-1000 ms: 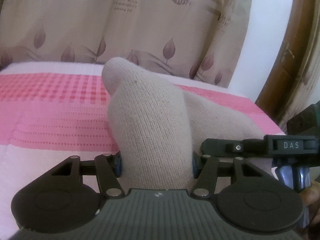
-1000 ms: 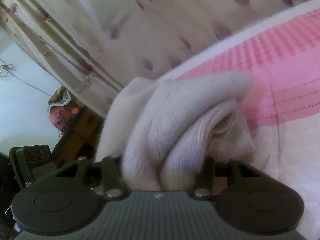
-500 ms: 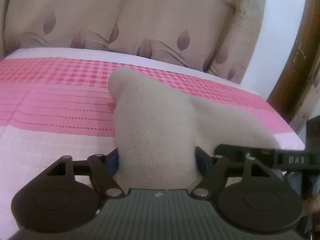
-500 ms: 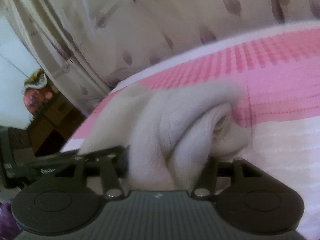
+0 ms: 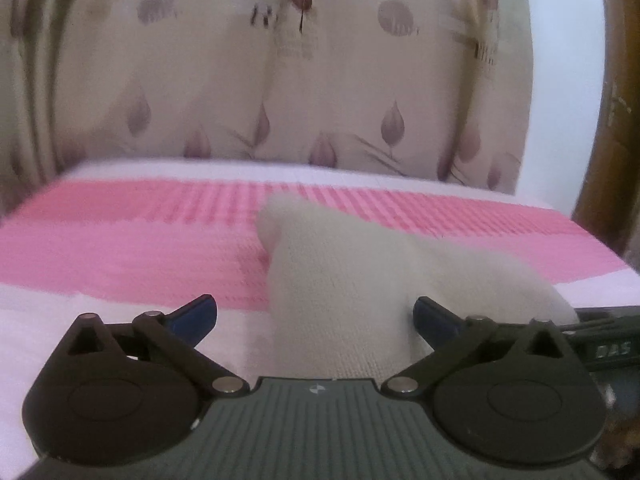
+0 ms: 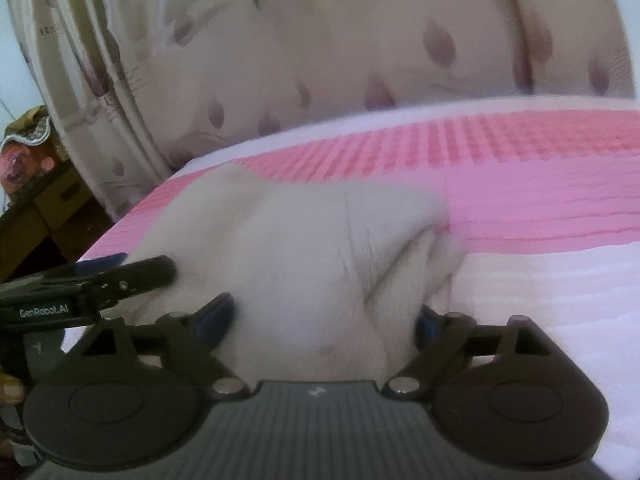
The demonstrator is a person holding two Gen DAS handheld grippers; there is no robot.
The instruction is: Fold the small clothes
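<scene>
A cream knitted garment (image 5: 340, 280), folded into a thick bundle, rests on the pink and white bed cover (image 5: 120, 256). My left gripper (image 5: 314, 316) has the bundle's near end between its jaws, which are opening; the left pad (image 5: 196, 314) stands well off the cloth and the right pad (image 5: 434, 316) sits at its edge. In the right wrist view the same garment (image 6: 304, 248) bulges between the opening jaws of my right gripper (image 6: 322, 318), slack and spread on the cover. The left gripper's fingers (image 6: 132, 276) lie against the bundle's left side there.
A leaf-printed beige curtain (image 5: 320, 80) hangs right behind the bed's far edge. A brown wooden door frame (image 5: 612, 120) stands at the right. Dark wooden furniture (image 6: 48, 208) with a patterned object on top sits beside the bed's left edge.
Both pairs of jaws have spread wide and let go of the cloth. The bundle, held pinched and raised before, has sunk and spread out onto the cover.
</scene>
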